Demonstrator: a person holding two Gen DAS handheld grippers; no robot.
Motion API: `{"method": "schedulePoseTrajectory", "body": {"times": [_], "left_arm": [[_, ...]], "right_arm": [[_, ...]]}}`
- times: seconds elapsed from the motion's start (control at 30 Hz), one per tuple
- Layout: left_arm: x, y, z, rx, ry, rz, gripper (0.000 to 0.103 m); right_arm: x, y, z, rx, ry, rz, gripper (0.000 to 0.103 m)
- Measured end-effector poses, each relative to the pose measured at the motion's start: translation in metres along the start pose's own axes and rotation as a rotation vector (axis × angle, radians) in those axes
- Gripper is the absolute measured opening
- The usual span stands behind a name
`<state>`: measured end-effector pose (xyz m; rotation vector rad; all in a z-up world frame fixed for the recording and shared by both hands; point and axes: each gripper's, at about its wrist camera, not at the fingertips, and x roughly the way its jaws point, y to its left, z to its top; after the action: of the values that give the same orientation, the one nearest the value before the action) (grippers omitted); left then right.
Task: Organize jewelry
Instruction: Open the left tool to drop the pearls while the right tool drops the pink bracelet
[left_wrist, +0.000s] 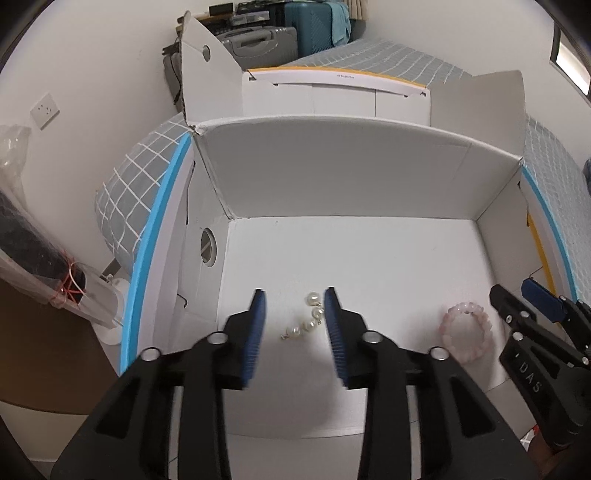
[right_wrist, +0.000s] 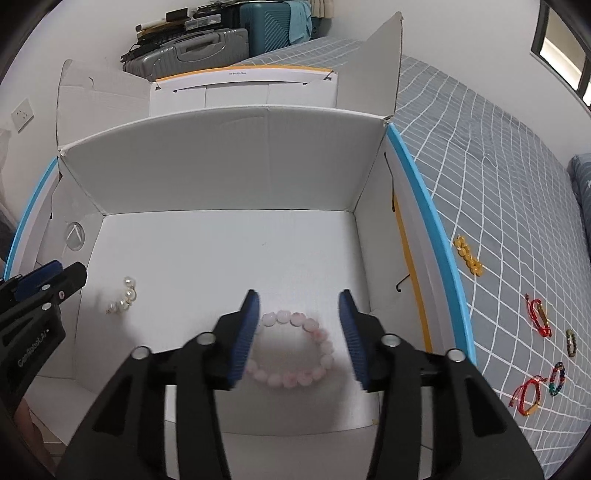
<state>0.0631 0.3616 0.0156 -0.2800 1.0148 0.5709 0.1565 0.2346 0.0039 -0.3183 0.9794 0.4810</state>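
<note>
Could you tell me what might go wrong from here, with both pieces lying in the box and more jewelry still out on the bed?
1. The pearl strand lies loose between the open left gripper fingers, close to one pad; lifting away could snag and drag it.
2. The pink bead bracelet sits under the open right gripper, so it might get nudged.
3. The red cord bracelets on the bedspread look thin and may slip from a grip.
</note>
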Motion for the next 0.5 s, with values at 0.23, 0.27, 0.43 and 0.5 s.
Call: {"method": "schedulePoseTrajectory", "body": {"times": [0.23, 0.27, 0.43, 0.5], "left_arm": [[-0.025, 0.007, -0.003, -0.035, -0.066, 0.0, 0.075], [-0.029, 0.008, -0.003, -0.039, -0.076, -0.004, 0.08], [-0.053, 0.007, -0.003, -0.045, -0.143, -0.011, 0.091], [-0.062, 0.004, -0.006, -0.049, -0.167, -0.033, 0.095]], "right_arm": [[-0.031, -0.003, -0.003, 0.01, -0.119, -0.046, 0.083], [-0.036, -0.004, -0.003, 0.009, -0.138, -0.052, 0.086], [-0.06, -0.019, -0.005, 0.035, -0.247, -0.11, 0.094], [-0.07, -0.026, -0.007, 0.047, -0.283, -0.12, 0.095]]}}
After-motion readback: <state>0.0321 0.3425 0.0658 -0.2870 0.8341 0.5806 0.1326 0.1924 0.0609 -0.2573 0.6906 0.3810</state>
